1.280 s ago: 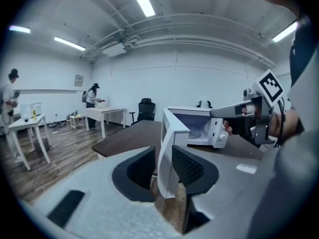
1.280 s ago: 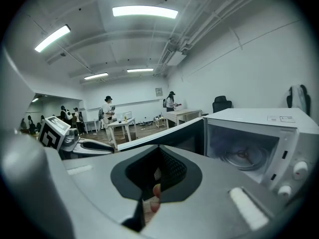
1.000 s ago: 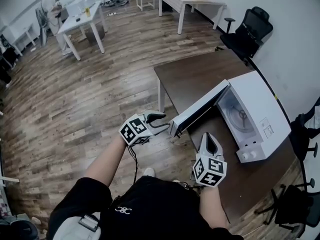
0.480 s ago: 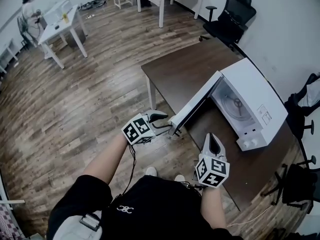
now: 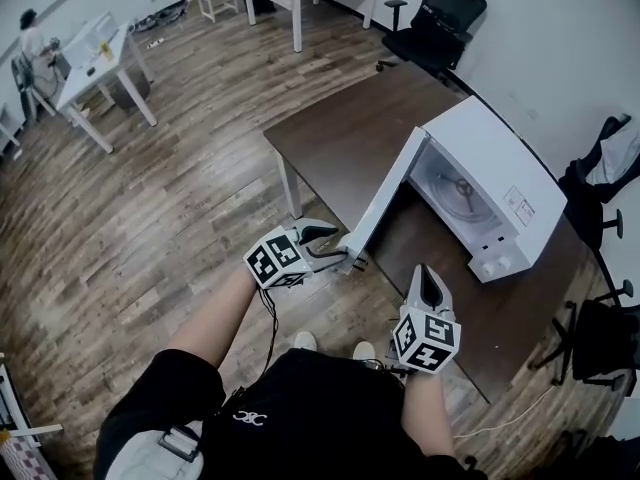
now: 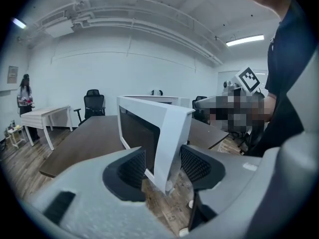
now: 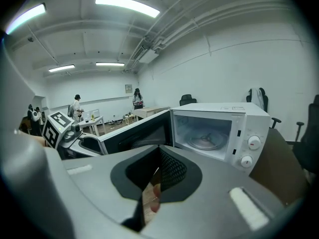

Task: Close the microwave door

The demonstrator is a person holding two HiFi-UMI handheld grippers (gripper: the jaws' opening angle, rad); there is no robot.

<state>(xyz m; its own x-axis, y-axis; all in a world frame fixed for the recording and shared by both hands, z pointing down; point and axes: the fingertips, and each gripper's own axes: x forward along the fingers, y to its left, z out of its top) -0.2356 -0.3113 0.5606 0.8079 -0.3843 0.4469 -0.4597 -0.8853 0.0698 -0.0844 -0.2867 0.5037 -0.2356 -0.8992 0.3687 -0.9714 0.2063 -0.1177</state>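
The white microwave [image 5: 500,178] stands on the dark table [image 5: 340,138] with its door [image 5: 385,203] swung wide open and the glass turntable [image 7: 207,141] bare inside. My left gripper [image 5: 338,248] reaches the door's free edge. In the left gripper view that edge [image 6: 172,133] stands between the pads [image 6: 130,168], with a slim gap on each side. The left jaws have just been opening around it. My right gripper [image 5: 428,286] hovers over the table's near corner, in front of the microwave, with its jaws together and nothing in them [image 7: 157,171].
Two knobs [image 7: 248,152] sit on the microwave's right panel. Black office chairs [image 5: 435,18] stand behind the table and another [image 5: 600,168] at the right. White tables [image 5: 95,53] and a person [image 5: 30,28] are far off on the wood floor.
The left jaws have spread wider and now bracket the door's corner. The door looks swung slightly nearer the microwave body. Both grippers and the view have shifted a little.
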